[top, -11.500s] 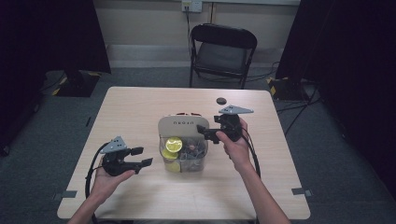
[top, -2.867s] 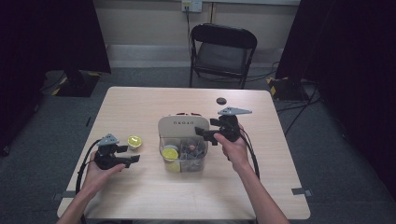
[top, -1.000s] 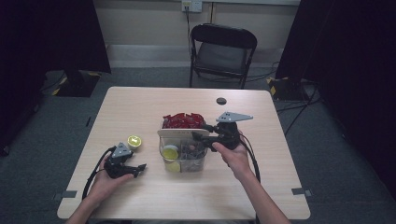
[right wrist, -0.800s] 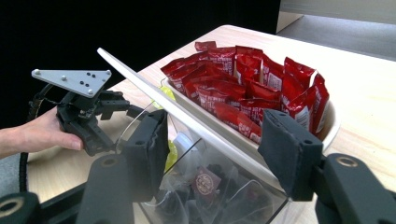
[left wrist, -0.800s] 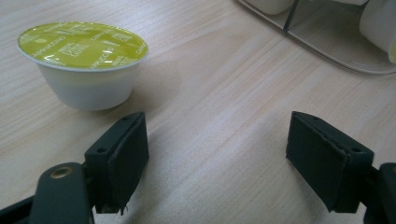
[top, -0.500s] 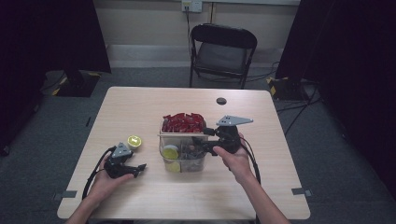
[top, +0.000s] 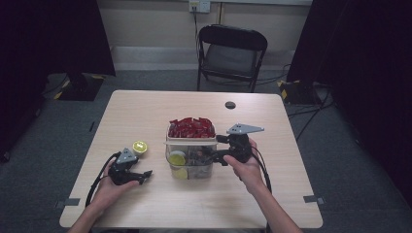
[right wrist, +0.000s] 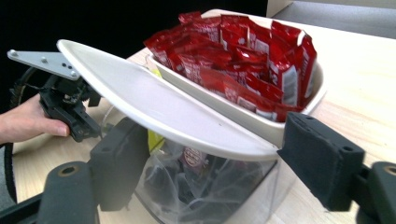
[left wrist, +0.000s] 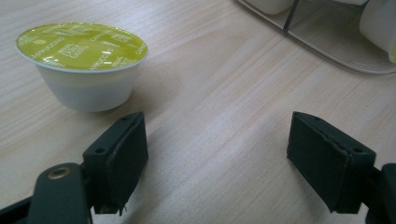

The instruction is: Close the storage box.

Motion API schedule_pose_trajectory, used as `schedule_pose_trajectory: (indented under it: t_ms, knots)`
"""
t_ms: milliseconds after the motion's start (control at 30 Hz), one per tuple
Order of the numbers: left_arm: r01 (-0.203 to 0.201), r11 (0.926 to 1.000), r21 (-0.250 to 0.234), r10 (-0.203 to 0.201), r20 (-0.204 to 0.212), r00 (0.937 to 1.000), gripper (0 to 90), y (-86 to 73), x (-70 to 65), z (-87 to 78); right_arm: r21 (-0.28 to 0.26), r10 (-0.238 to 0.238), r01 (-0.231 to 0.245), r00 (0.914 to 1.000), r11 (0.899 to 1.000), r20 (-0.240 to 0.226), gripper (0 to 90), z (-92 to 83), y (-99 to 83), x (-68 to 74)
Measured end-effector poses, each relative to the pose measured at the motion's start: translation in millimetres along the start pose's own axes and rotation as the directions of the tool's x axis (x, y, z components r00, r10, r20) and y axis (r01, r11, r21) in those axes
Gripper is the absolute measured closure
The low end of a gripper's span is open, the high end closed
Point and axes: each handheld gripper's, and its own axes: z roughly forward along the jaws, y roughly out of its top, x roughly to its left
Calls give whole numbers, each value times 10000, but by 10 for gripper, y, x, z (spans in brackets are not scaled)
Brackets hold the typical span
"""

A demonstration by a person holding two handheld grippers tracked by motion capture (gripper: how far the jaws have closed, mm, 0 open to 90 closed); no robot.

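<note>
A clear plastic container (top: 194, 167) stands mid-table, with a yellow-topped capsule (top: 177, 158) inside. Its cream lid (top: 190, 141) (right wrist: 154, 109) lies swung aside beside a cream tray of red sachets (top: 191, 127) (right wrist: 243, 51). My right gripper (top: 214, 151) (right wrist: 205, 168) is at the container's right side. Its jaws have just been opening and now stand open, with the lid's rim and the container's corner between them. My left gripper (top: 144, 176) (left wrist: 215, 158) rests low over the table at the front left, open and holding nothing. A lime-lidded white capsule (top: 140, 146) (left wrist: 84, 65) sits just beyond its left jaw.
A small black round object (top: 230, 105) lies on the far side of the wooden table (top: 272, 194). A black folding chair (top: 232, 53) stands behind the table. A cable loops from my left gripper towards the front-left edge. Dark curtains flank the room.
Three seconds ago the lid covered the container; now it is swung aside and the red sachets show. In the last second the right gripper's jaws have come off the lid. Left gripper stays put.
</note>
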Motion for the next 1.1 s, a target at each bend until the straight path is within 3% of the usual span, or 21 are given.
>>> schedule_pose_trajectory:
  t_ms: [433, 900, 1100]
  knots:
    - [-21, 9999, 105, 20, 46, 10000, 156, 29, 23, 35, 149, 282, -284, 9994, 9995, 189, 179, -41, -164, -84]
    - [-22, 9999, 100, 22, 52, 10000, 154, 30, 24, 37, 322, 307, -316, 9991, 9990, 306, 153, -11, -275, -44]
    - [-27, 9999, 97, 27, 46, 10000, 154, 30, 24, 37, 437, 231, -259, 9978, 9987, 625, 142, 21, -293, -35]
